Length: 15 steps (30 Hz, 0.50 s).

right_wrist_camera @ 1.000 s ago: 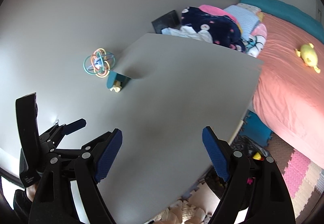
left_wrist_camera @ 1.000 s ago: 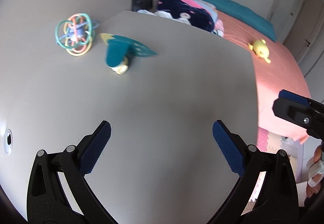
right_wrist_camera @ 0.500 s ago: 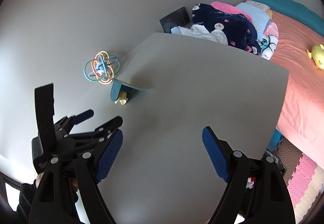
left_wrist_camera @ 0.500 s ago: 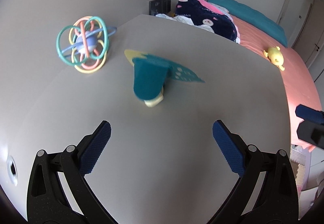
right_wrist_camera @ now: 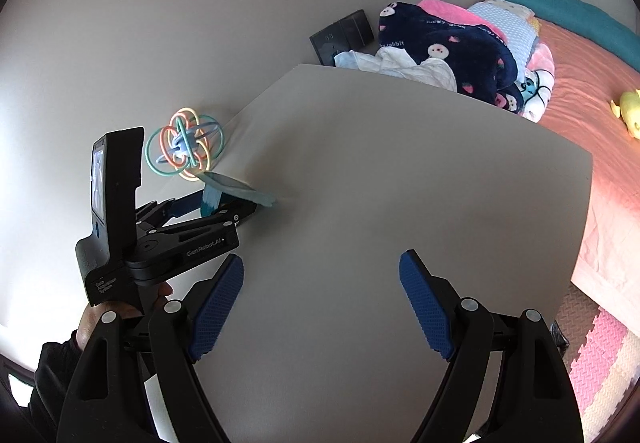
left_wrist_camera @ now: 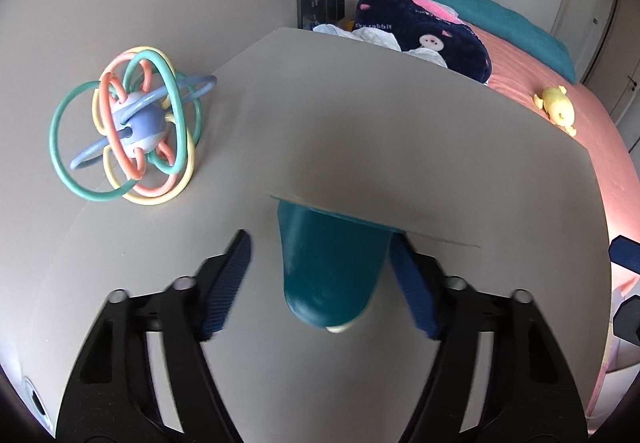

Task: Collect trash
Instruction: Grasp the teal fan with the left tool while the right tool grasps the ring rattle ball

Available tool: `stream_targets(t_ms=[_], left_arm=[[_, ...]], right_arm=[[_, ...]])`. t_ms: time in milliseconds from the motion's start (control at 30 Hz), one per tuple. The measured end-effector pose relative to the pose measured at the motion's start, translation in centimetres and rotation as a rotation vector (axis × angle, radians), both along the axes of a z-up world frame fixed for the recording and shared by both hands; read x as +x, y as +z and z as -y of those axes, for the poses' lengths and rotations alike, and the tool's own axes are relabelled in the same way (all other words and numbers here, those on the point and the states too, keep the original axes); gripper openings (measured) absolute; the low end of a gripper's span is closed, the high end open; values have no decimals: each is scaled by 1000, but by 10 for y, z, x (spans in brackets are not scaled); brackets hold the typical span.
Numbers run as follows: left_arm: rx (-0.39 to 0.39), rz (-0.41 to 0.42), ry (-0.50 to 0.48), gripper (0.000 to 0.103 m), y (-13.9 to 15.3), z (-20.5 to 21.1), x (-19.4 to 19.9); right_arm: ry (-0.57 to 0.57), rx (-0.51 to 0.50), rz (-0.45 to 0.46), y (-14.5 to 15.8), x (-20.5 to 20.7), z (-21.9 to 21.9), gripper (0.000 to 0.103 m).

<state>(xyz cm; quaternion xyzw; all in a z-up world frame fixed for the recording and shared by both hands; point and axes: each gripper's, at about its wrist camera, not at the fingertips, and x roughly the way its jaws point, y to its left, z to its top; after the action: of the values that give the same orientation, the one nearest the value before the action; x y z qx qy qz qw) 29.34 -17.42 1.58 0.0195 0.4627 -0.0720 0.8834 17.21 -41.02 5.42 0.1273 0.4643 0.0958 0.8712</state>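
Note:
A teal plastic cup (left_wrist_camera: 332, 271) lies on its side on the grey table (left_wrist_camera: 400, 123), its peeled lid (left_wrist_camera: 436, 237) sticking out flat at the top. My left gripper (left_wrist_camera: 320, 243) straddles the cup and its jaws are closing. The right pad sits at the cup's edge, and a gap remains at the left pad (left_wrist_camera: 228, 283). In the right wrist view the left gripper (right_wrist_camera: 224, 203) reaches the cup (right_wrist_camera: 211, 199) from the left. My right gripper (right_wrist_camera: 320, 261) hangs open over bare table with nothing between its fingers.
A toy ball of coloured rings (left_wrist_camera: 128, 131) stands left of the cup by the wall. Beyond the table's right edge is a bed with a pink sheet (left_wrist_camera: 560, 131), a navy blanket (left_wrist_camera: 432, 39) and a yellow plush toy (left_wrist_camera: 558, 111). Foam floor mats (right_wrist_camera: 600, 355) lie below.
My left gripper moved forward until the cup lies between its fingers, and its jaws have narrowed. The right gripper drifted forward over the table and stayed open.

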Motion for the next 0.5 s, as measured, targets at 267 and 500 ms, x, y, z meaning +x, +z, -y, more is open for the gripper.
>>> stream_targets(t_ms=[267,500], left_arm=[[-54,38,14,42,1,-12,1],[-88,51,56,42,10,-39,-23]], right_arm=[[30,2,2,-1,19,-15,81],[101,29,17,1,42,-50,81]])
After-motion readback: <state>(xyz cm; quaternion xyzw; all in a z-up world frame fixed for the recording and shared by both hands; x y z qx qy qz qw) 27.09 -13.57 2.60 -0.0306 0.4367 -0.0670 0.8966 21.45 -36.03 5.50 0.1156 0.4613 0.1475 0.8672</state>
